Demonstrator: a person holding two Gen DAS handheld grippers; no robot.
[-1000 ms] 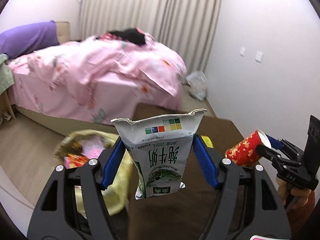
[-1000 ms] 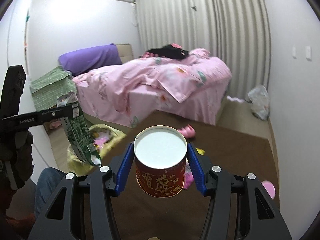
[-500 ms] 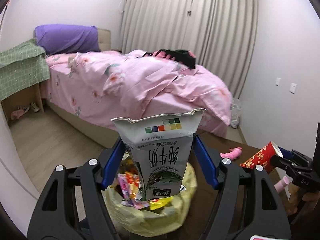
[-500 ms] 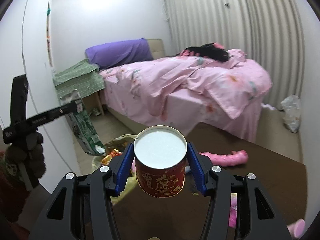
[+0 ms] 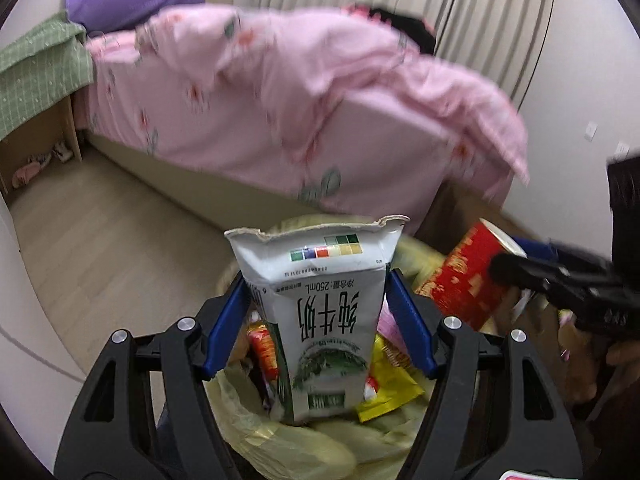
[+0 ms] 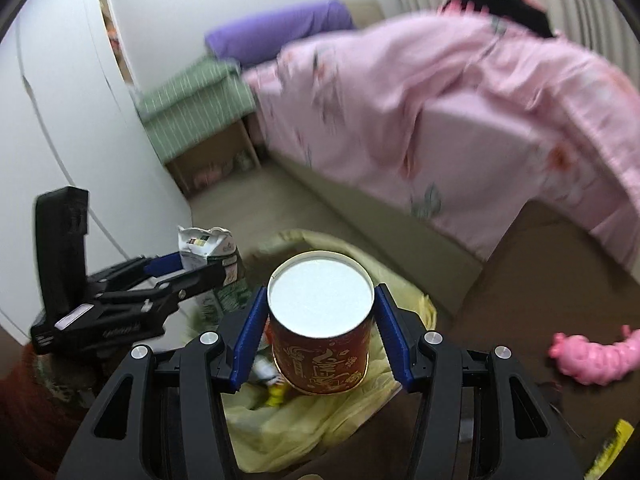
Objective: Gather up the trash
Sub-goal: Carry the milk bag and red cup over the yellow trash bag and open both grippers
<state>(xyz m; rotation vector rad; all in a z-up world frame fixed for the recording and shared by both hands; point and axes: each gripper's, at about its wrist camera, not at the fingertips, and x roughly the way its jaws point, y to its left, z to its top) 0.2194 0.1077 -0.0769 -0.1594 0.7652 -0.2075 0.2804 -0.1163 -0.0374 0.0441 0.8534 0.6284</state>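
Milk carton (image 5: 326,312), a white and green one with a torn-open top, sat upside down between the blue pads of the left gripper (image 5: 320,320), which pinched it on both sides. Directly beneath the jaws and the carton lay the mouth of a yellow trash bag (image 5: 280,436), with bright snack wrappers (image 5: 390,380) inside it just below the pads. To the right of the jaws, a red paper cup (image 5: 468,280) was held tilted in the right gripper (image 5: 500,268), over the bag's right edge. Beyond the jaws stood a bed under a pink quilt (image 5: 300,100), blurred, with a purple pillow (image 5: 132,0) at its far left end.

From the right wrist, the red paper cup (image 6: 320,324), gold-patterned with its white bottom facing the camera, was clamped between the blue pads of the right gripper (image 6: 320,332). Below and behind the jaws spread the yellow trash bag (image 6: 304,428), so the cup hung over its opening. To the left of the jaws the left gripper (image 6: 204,268) held the milk carton (image 6: 208,256), also above the bag. To the right of the jaws, well apart, a pink soft toy (image 6: 592,356) lay on the brown tabletop (image 6: 520,280). Beyond the jaws were the pink quilt (image 6: 440,100) and purple pillow (image 6: 280,32).
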